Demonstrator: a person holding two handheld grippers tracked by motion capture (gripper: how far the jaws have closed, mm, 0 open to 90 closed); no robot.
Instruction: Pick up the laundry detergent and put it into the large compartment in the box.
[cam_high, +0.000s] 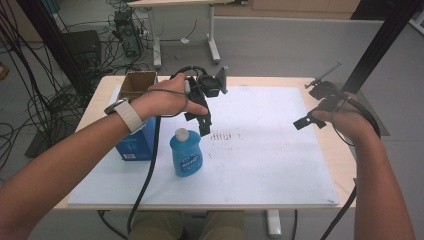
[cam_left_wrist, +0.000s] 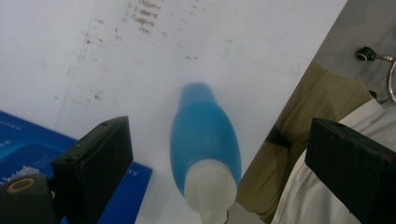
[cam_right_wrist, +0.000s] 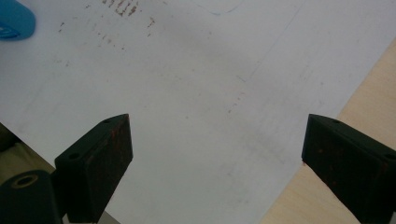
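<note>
high view: left gripper above bottle

Blue bottle with white cap, upright on the white mat, just beside a blue box.

We see a blue bottle with white cap, blue box with brown cardboard inside, white mat with reddish-brown specks, possibly stains, tan table, black grippers.

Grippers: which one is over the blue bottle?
The left gripper: its open jaws bracket the blue bottle. The right gripper, also open, is over the bare white mat.
</note>
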